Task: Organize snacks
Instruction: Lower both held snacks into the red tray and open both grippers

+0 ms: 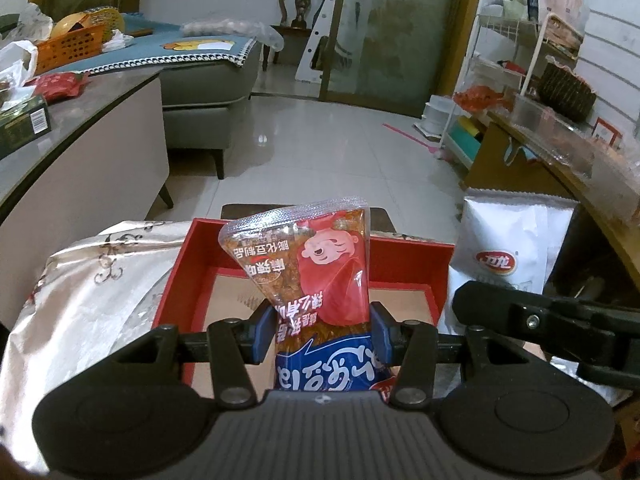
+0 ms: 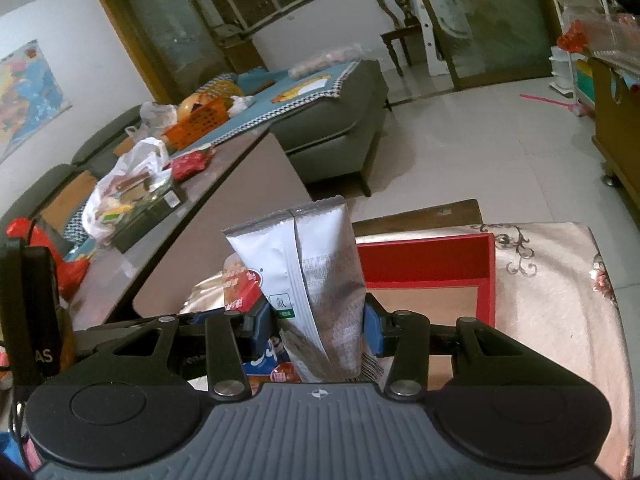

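My left gripper [image 1: 323, 330] is shut on a clear red-and-blue snack packet [image 1: 312, 272] and holds it upright above the red tray [image 1: 404, 258]. My right gripper [image 2: 318, 330] is shut on a white-and-silver snack packet [image 2: 312, 276], which also shows at the right in the left wrist view [image 1: 508, 240]. The right gripper's black body [image 1: 560, 320] sits just right of the left one. The red tray [image 2: 432, 260] lies on a floral cloth, below and ahead of both packets. The red-and-blue packet [image 2: 240, 284] peeks out left of the white one.
A floral silvery cloth [image 1: 92, 292] covers the small table under the tray. A grey counter [image 2: 208, 184] with bags, a dark box and a red packet stands to the left. A grey sofa [image 1: 208, 84] lies beyond. A wooden cabinet [image 1: 560, 168] and wire rack stand at the right.
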Demonstrator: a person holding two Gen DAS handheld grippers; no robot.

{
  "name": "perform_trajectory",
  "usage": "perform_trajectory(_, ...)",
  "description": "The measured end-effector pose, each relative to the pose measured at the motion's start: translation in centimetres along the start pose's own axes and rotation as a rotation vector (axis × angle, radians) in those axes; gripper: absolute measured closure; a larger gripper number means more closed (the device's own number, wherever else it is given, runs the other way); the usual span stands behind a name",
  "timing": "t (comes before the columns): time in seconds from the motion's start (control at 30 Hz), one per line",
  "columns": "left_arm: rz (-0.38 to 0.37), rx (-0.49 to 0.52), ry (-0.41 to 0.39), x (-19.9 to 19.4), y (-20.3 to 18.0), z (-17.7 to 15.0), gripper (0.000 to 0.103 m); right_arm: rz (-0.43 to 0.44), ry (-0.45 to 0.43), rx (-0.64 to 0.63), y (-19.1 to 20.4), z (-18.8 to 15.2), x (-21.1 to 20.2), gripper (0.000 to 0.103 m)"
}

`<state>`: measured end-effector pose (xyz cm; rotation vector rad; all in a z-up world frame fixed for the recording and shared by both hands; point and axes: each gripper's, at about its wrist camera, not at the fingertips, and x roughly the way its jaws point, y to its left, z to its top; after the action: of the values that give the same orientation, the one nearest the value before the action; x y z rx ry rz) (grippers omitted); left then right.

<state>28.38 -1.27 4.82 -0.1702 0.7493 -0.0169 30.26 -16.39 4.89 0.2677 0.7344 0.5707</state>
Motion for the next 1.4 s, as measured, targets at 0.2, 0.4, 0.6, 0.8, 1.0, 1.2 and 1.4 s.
perform_trajectory(0.2,0.027,0.018,0.013,1.9,-0.4,0.1,0.061,-0.034,0.028,0.010,-0.9,0.2,1.8,0.049)
perform_trajectory(0.4,0.055,0.019,0.046,3.8,-0.3,-0.2,0.061,-0.073,0.078,0.020,-1.7,0.0,3.9,0.049)
perform_trajectory(0.6,0.079,0.026,0.086,5.7,-0.1,-0.6,0.061,-0.113,0.132,0.036,-2.5,-0.5,5.8,0.049)
perform_trajectory(0.8,0.096,0.046,0.114,6.8,-0.2,-1.4,0.061,-0.151,0.176,0.039,-3.2,-1.1,7.2,0.047)
perform_trajectory(1.0,0.110,0.053,0.118,7.1,-0.4,-1.5,0.058,-0.173,0.190,0.049,-3.8,-1.3,7.6,0.044)
perform_trajectory(1.2,0.115,0.048,0.125,7.1,0.0,-1.6,0.054,-0.196,0.207,0.045,-3.9,-1.4,8.1,0.041)
perform_trajectory(1.4,0.108,0.041,0.113,6.4,0.2,-1.4,0.054,-0.205,0.208,0.058,-4.0,-1.2,7.9,0.031)
